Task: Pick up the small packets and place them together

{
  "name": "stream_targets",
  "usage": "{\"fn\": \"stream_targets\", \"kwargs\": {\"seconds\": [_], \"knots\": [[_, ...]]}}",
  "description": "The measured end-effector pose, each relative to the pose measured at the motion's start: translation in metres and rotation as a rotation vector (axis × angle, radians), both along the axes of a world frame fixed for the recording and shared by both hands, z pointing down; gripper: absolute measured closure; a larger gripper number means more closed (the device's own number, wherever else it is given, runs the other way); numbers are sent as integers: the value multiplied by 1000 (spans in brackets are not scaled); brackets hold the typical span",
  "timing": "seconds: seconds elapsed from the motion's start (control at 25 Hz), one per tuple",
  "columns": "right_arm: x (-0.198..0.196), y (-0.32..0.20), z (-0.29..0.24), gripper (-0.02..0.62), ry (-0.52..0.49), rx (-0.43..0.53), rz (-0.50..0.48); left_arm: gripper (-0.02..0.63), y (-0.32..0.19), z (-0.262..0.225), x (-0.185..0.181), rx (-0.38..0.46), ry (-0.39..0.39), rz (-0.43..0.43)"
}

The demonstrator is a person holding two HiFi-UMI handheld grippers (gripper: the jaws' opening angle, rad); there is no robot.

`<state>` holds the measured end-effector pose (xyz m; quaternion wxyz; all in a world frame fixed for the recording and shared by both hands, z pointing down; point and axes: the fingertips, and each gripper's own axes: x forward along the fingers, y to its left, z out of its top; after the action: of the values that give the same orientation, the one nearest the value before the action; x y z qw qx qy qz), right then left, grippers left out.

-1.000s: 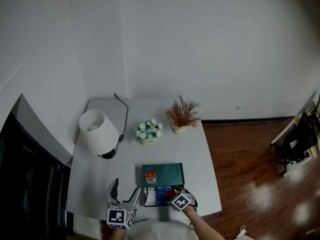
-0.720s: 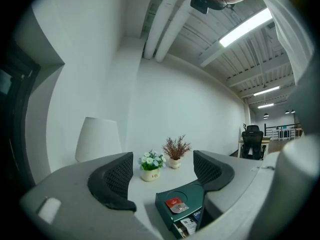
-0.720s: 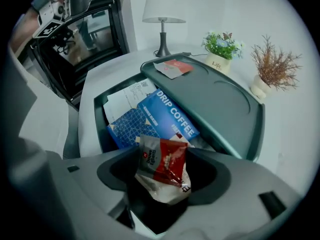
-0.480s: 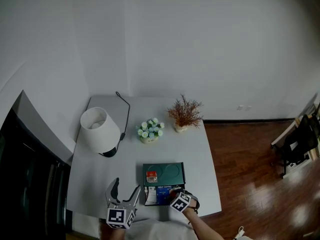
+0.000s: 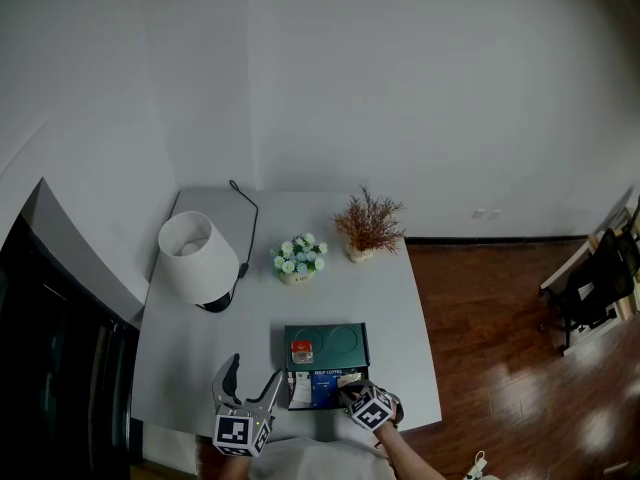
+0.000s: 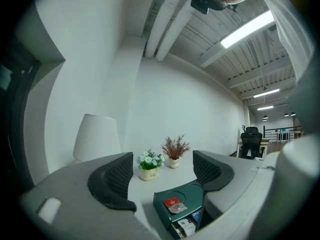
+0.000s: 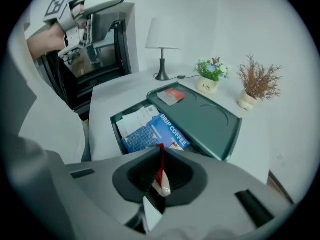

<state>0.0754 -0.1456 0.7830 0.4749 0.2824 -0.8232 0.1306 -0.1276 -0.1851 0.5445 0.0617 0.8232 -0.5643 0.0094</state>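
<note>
My right gripper [image 7: 160, 156] hangs over the open drawer of the green box [image 7: 210, 116], its jaws closing to a tight pinch. Its pads press a small red-and-white packet [image 7: 161, 176] that stands on edge between them. The drawer holds a blue drip-coffee packet [image 7: 160, 131] and white ones. Another red packet [image 5: 302, 352] lies on the box lid [image 5: 345, 343]. In the head view the right gripper [image 5: 352, 396] is at the table's front edge. My left gripper [image 5: 250, 380] hovers left of the box, open and with nothing in it, and from it the box [image 6: 192, 196] shows low right.
A white lamp [image 5: 195, 263] with its black cord stands at the table's left. A small flower pot [image 5: 297, 263] and a dried plant [image 5: 368, 230] stand behind the box. A dark cabinet [image 5: 50, 368] runs along the left. Wooden floor [image 5: 500, 348] lies to the right.
The right gripper has shut on a small red-and-white packet at the drawer and drawn back slightly toward the front edge. The left gripper has stayed put.
</note>
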Motion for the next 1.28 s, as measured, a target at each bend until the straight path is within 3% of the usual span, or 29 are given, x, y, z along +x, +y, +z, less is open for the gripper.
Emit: {"fn": "stream_targets", "kwargs": {"seconds": [0.12, 0.32, 0.44, 0.6, 0.76, 0.88, 1.16, 1.2, 1.28], "knots": [[-3, -7, -26, 581, -138, -9, 82, 245, 1, 2, -3, -2, 4, -6], [1, -45, -75, 581, -456, -40, 298, 245, 2, 6, -4, -15, 17, -10], [10, -78, -78, 581, -530, -53, 390, 250, 3, 4, -1, -10, 21, -5], [21, -109, -58, 581, -510, -78, 477, 250, 4, 3, 1, -7, 24, -4], [35, -125, -37, 558, -374, -57, 526, 250, 7, 2, -1, -3, 17, -11], [42, -130, -26, 544, -286, -57, 538, 250, 8, 4, -6, -5, 24, -29], [51, -138, -14, 531, -186, -26, 533, 250, 9, 3, -12, -3, 26, -43], [53, -139, -13, 500, -177, -17, 537, 250, 10, 3, -11, -2, 26, -42], [55, -141, -12, 340, -159, 4, 540, 250, 9, 5, -10, -6, 27, -40]]}}
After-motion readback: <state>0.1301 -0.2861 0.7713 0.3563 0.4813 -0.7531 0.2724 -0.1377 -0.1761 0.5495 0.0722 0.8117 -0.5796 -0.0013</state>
